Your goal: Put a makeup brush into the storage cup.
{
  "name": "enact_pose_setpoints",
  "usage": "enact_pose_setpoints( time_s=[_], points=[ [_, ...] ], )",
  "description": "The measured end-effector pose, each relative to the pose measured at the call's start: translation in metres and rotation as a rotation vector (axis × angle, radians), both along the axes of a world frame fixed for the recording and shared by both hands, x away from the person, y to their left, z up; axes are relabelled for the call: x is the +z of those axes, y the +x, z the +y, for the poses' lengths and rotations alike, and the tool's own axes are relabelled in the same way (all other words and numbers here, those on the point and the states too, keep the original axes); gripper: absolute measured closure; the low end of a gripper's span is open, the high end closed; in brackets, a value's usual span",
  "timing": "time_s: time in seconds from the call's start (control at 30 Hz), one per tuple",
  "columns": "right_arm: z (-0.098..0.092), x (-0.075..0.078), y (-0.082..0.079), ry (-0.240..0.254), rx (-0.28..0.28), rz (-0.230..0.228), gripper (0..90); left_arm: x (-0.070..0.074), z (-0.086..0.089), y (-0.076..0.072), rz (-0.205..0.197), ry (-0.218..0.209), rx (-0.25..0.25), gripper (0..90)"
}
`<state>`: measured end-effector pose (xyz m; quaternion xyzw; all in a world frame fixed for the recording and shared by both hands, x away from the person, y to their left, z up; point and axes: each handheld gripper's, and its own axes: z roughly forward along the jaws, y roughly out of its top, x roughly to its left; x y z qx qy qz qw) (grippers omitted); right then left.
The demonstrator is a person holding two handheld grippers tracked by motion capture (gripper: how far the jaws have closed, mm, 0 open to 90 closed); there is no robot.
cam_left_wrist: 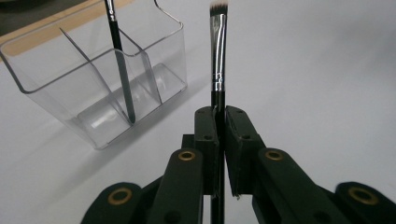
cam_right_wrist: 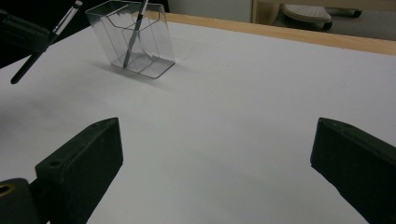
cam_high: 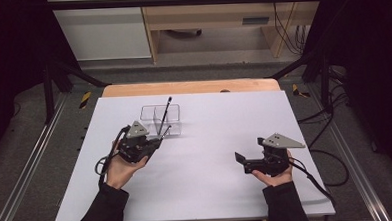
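Observation:
A clear plastic organiser [cam_high: 160, 119] with several compartments stands on the white table, left of centre. One black-handled brush [cam_high: 165, 112] leans upright in it, tip up. My left gripper [cam_high: 155, 141] is just in front of the organiser, shut on a second makeup brush [cam_high: 163, 131]. In the left gripper view the jaws [cam_left_wrist: 222, 114] pinch that brush [cam_left_wrist: 218, 56] by its black handle, bristles pointing away, to the right of the organiser [cam_left_wrist: 93, 84]. My right gripper [cam_high: 240, 158] sits low at the right, open with nothing between its jaws [cam_right_wrist: 217, 140]. The right gripper view shows the organiser [cam_right_wrist: 133, 39] far off.
A white sheet [cam_high: 212, 180] covers the table, and a wooden edge [cam_high: 190, 87] shows at the far side. Black frame bars [cam_high: 47, 82] stand at both back corners. Cables [cam_high: 331, 169] trail off the right side. A wooden cabinet [cam_high: 215, 19] is behind the table.

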<state>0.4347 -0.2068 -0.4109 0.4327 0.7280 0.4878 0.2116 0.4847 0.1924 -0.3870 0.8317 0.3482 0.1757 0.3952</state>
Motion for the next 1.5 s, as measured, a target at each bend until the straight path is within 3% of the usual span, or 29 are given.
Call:
enact_pose_setpoints(
  time_s=[0.3, 0.57, 1.2, 1.5],
  points=[
    [0.001, -0.001, 0.001, -0.002, 0.003, 0.003, 2.9, 0.007, 0.006, -0.003, -0.041, -0.056, 0.048, 83.4],
    [0.001, -0.001, 0.001, 0.001, 0.006, 0.004, 2.9, 0.014, 0.013, -0.007, -0.089, -0.136, 0.111, 83.4],
    [0.0, 0.0, 0.0, 0.007, 0.002, 0.0, 2.9, 0.024, 0.008, -0.009, -0.183, -0.194, 0.181, 83.4],
    [0.001, -0.001, 0.001, -0.001, 0.002, 0.003, 2.9, 0.027, 0.006, 0.0, -0.192, -0.223, 0.201, 83.4]
  ],
)
